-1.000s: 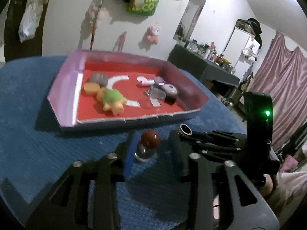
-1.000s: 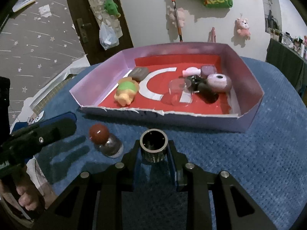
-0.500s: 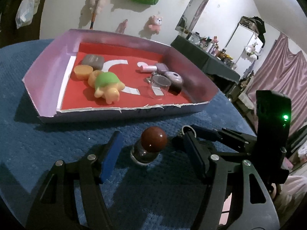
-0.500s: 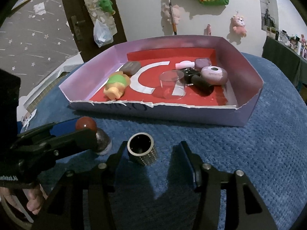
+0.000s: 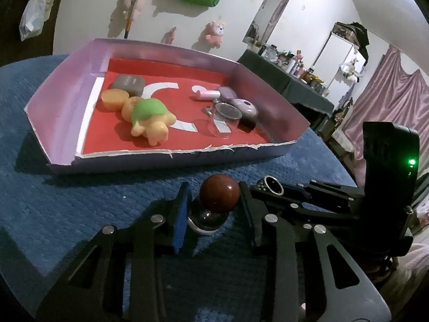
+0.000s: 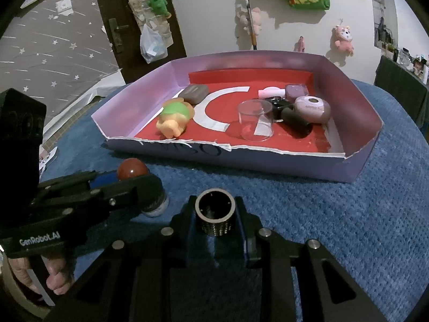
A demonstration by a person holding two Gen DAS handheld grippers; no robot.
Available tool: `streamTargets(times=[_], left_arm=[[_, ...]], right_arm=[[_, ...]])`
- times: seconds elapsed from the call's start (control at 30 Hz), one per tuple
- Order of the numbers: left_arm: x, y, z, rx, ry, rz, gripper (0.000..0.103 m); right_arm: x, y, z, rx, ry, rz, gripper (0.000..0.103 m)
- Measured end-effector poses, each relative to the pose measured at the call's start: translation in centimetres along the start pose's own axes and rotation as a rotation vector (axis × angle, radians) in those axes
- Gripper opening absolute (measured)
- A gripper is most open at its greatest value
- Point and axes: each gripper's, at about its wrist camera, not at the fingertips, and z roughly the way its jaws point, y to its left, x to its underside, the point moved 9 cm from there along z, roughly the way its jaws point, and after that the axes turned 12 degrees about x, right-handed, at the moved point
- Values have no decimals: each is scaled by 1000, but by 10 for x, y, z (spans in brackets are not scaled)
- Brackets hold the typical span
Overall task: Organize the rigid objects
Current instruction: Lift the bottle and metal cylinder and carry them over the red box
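In the lower centre of the left wrist view, the left claw (image 5: 214,204) has just closed its jaws on a small bottle with a round red-brown cap (image 5: 219,193), which stands on the blue-covered counter (image 5: 80,204). In the lower centre of the right wrist view, the right claw (image 6: 215,216) has likewise just closed and grips an upright metal cylinder (image 6: 215,213) with a studded wall and an open top. The left claw enters that view from the lower left, held by a hand (image 6: 57,276). Beyond both, across the middle of each frame, sits a lilac tray with a red floor (image 6: 268,161). Inside it lie a green-shelled turtle toy (image 6: 174,119), a clear plastic cup (image 6: 254,119) and a lilac round case (image 6: 312,108).
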Motion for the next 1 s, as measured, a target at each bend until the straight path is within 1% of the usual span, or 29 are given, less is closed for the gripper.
streamTargets(times=[0.1, 0.23, 0.37, 0.47, 0.57, 0.7, 1.0], left_arm=[[-2, -4, -6, 3, -8, 11, 25], [-2, -3, -10, -1, -20, 12, 25], [-7, -4, -19, 18, -53, 4, 25], [-9, -8, -23, 12, -54, 20, 25], [-11, -9, -26, 25, -58, 11, 25], [-18, -15, -33, 32, -72, 25, 25], [-46, -24, -38, 32, -105, 71, 25]], right_arm=[[-1, 1, -4, -9, -5, 3, 27], [-2, 5, -11, -22, -13, 2, 27], [-4, 7, -16, -31, -15, 2, 27], [-5, 7, -19, -37, -16, 4, 27], [-6, 7, -22, -42, -17, 7, 27], [-10, 7, -28, -64, -23, 11, 27], [-37, 6, -43, -65, -74, -12, 27]])
